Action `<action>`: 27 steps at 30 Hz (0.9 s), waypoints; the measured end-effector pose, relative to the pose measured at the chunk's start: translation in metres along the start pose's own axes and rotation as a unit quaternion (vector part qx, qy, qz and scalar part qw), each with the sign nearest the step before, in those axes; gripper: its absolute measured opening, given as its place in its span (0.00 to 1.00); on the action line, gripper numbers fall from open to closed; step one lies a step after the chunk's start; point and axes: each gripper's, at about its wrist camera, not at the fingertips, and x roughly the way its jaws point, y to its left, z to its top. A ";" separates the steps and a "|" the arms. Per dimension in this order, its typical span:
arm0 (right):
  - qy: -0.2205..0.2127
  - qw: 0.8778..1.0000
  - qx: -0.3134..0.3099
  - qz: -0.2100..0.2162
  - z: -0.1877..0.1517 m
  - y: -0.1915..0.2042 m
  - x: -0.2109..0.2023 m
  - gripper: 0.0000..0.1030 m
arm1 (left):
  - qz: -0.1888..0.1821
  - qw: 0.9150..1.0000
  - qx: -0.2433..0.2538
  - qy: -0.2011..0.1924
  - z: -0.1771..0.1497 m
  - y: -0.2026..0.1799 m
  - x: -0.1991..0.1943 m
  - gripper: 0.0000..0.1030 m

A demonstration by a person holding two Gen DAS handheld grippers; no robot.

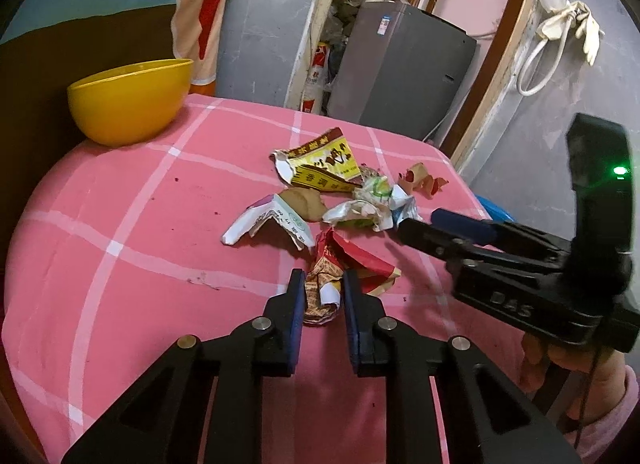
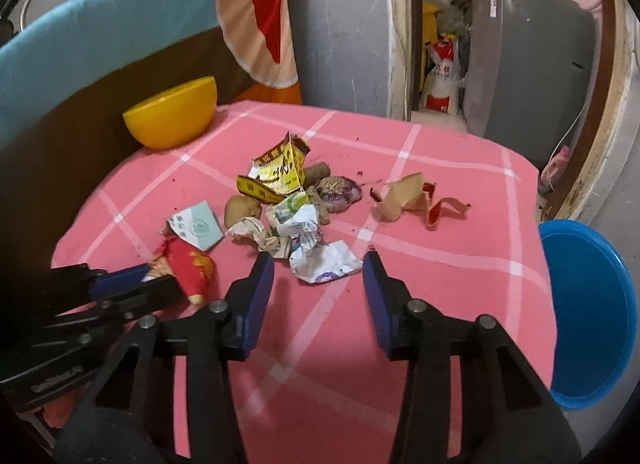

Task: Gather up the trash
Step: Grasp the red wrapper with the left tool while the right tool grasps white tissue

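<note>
Left wrist view: the left gripper (image 1: 320,296) pinches the red wrapper (image 1: 340,268) at the pile's near edge, ready to lift. The right gripper (image 2: 318,264) gapes before the white crumpled paper (image 2: 324,262), blue bin (image 2: 592,304) waiting right.

Right tool (image 2: 319,267) spread wide before white wrapper (image 2: 325,262), pink tablecloth (image 2: 440,248)
</note>
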 end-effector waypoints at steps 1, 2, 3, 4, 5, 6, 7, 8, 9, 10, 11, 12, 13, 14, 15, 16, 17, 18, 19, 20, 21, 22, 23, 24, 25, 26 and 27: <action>0.005 1.000 -0.002 -0.002 0.001 0.000 0.003 0.36 | 0.001 1.000 -0.001 -0.001 0.000 0.000 0.000 0.15; 0.011 1.000 -0.004 -0.004 0.002 0.001 0.006 0.35 | 0.002 1.000 -0.003 -0.001 0.000 0.002 -0.001 0.15; 0.016 1.000 -0.005 -0.004 0.003 0.002 0.010 0.30 | 0.001 1.000 -0.005 -0.001 0.001 0.003 -0.001 0.15; 0.019 1.000 -0.005 -0.005 0.004 0.002 0.011 0.24 | 0.001 1.000 -0.007 -0.001 0.001 0.004 -0.001 0.15; 0.022 1.000 -0.005 -0.008 0.004 0.003 0.013 0.21 | 0.001 1.000 -0.008 -0.002 0.002 0.005 -0.001 0.15; 0.023 1.000 -0.005 -0.010 0.004 0.002 0.013 0.14 | 0.001 1.000 -0.009 -0.003 0.002 0.005 -0.002 0.15; 0.024 1.000 -0.005 -0.007 0.003 0.003 0.014 0.11 | 0.001 1.000 -0.009 -0.004 0.003 0.005 -0.002 0.15; 0.025 1.000 -0.003 -0.003 0.002 0.003 0.014 0.10 | 0.000 1.000 -0.009 -0.004 0.003 0.005 -0.003 0.15; 0.025 1.000 -0.002 -0.003 0.002 0.003 0.014 0.09 | 0.000 1.000 -0.009 -0.005 0.004 0.005 -0.003 0.15; 0.024 1.000 -0.005 -0.004 0.002 0.003 0.014 0.09 | 0.000 1.000 -0.009 -0.006 0.004 0.005 -0.004 0.15; 0.023 1.000 -0.006 -0.005 0.001 0.003 0.014 0.09 | -0.001 1.000 -0.008 -0.007 0.004 0.004 -0.004 0.15; 0.021 1.000 -0.006 -0.007 0.000 0.002 0.013 0.09 | -0.001 1.000 -0.008 -0.007 0.004 0.002 -0.004 0.14; 0.019 1.000 -0.005 -0.008 -0.001 0.002 0.012 0.09 | -0.002 1.000 -0.008 -0.008 0.004 0.001 -0.005 0.14; 0.017 1.000 -0.003 -0.007 -0.003 0.001 0.010 0.08 | -0.003 1.000 -0.008 -0.009 0.004 0.001 -0.006 0.14; 0.014 1.000 0.000 -0.005 -0.004 0.000 0.008 0.08 | -0.005 1.000 -0.007 -0.010 0.004 0.000 -0.007 0.15; 0.013 1.000 0.002 -0.003 -0.005 0.000 0.006 0.08 | -0.006 1.000 -0.005 -0.011 0.003 -0.001 -0.007 0.14; 0.010 1.000 0.003 -0.002 -0.007 -0.001 0.004 0.08 | -0.007 1.000 -0.003 -0.013 0.003 -0.002 -0.009 0.14; 0.007 1.000 0.005 0.000 -0.008 -0.001 0.001 0.08 | -0.007 1.000 -0.001 -0.015 0.002 -0.004 -0.010 0.14; 0.002 1.000 0.008 0.003 -0.010 -0.003 -0.004 0.08 | -0.008 1.000 0.000 -0.017 0.002 -0.006 -0.011 0.14; -0.003 1.000 0.011 0.004 -0.011 -0.004 -0.007 0.08 | -0.009 1.000 0.001 -0.020 0.002 -0.008 -0.012 0.14; -0.010 1.000 0.012 0.003 -0.013 -0.005 -0.013 0.08 | -0.010 1.000 0.002 -0.024 0.003 -0.011 -0.013 0.14; -0.018 1.000 0.013 0.003 -0.015 -0.006 -0.018 0.08 | -0.012 1.000 0.003 -0.028 0.003 -0.013 -0.014 0.14; -0.029 0.999 0.015 0.003 -0.017 -0.008 -0.025 0.08 | -0.014 0.999 0.004 -0.033 0.004 -0.016 -0.016 0.14; -0.038 0.999 0.017 0.002 -0.018 -0.009 -0.031 0.08 | -0.015 0.999 0.005 -0.039 0.005 -0.018 -0.018 0.14; -0.051 0.999 0.019 0.002 -0.019 -0.011 -0.039 0.08 | -0.016 0.999 0.007 -0.046 0.006 -0.022 -0.020 0.14; -0.067 0.998 0.021 0.000 -0.020 -0.013 -0.048 0.08 | -0.017 0.998 0.009 -0.053 0.007 -0.025 -0.022 0.14; -0.079 0.997 0.022 -0.003 -0.021 -0.014 -0.055 0.08 | -0.018 0.998 0.011 -0.062 0.009 -0.030 -0.024 0.14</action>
